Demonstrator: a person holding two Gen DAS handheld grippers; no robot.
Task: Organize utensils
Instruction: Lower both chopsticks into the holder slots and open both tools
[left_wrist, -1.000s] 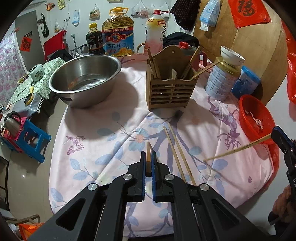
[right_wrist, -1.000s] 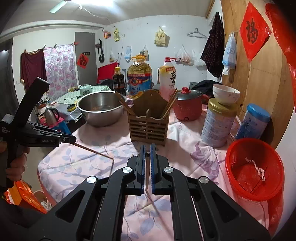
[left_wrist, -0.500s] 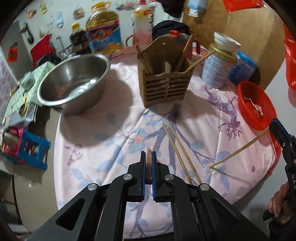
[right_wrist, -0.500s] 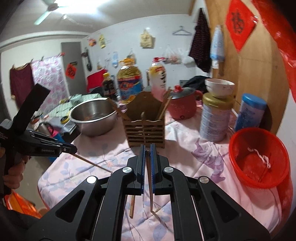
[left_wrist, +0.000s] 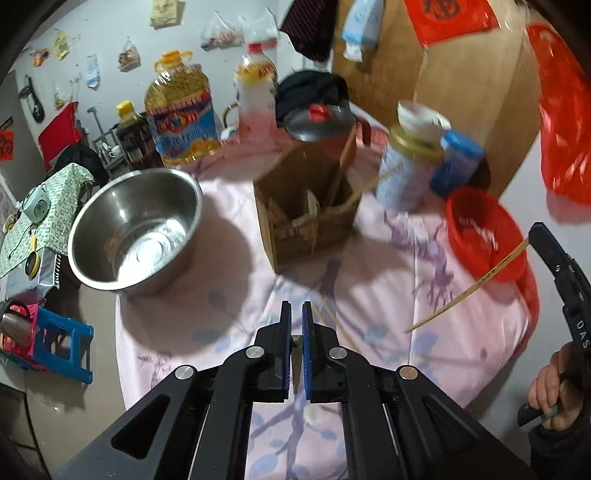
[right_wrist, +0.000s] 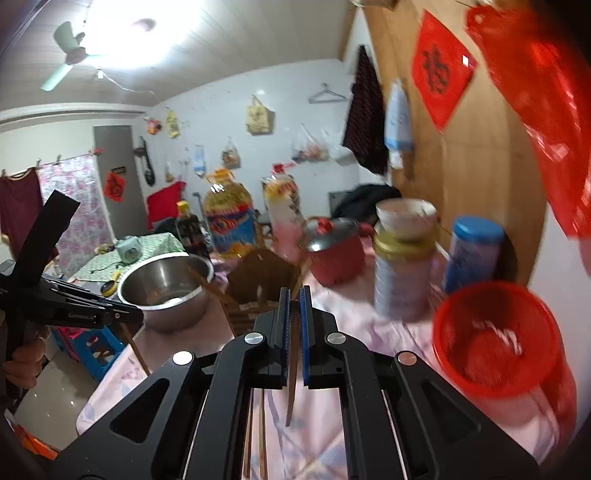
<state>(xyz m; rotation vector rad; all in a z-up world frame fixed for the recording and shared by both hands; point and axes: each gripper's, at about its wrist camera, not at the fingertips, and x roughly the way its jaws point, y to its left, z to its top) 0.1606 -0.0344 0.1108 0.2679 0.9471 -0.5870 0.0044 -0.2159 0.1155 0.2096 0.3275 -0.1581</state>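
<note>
My left gripper (left_wrist: 296, 310) is shut on a wooden chopstick (left_wrist: 295, 341), and only a short piece shows between its blue pads. In the right wrist view this left gripper (right_wrist: 136, 317) sits at the left, its chopstick (right_wrist: 138, 350) slanting down. My right gripper (right_wrist: 293, 295) is shut on another chopstick (right_wrist: 292, 369) that hangs below its pads. From the left wrist view, the right gripper (left_wrist: 535, 230) holds that stick (left_wrist: 465, 288) above the cloth. The wooden utensil holder (left_wrist: 306, 206) stands mid-table with several sticks inside. Two loose chopsticks (left_wrist: 336, 325) lie on the floral cloth.
A steel bowl (left_wrist: 136, 236) stands left of the holder. A red basket (left_wrist: 480, 236) sits at the right table edge. Behind are a tin (left_wrist: 410, 173) with a white bowl on it, a blue-lidded jar (left_wrist: 458, 162), a red pot (left_wrist: 321, 122) and oil bottles (left_wrist: 181, 114). A blue stool (left_wrist: 62, 343) stands on the floor.
Both grippers have risen, each carrying its chopstick, and rolled a little. The right stick's tip has left the cloth. The holder looms closer in both views.
</note>
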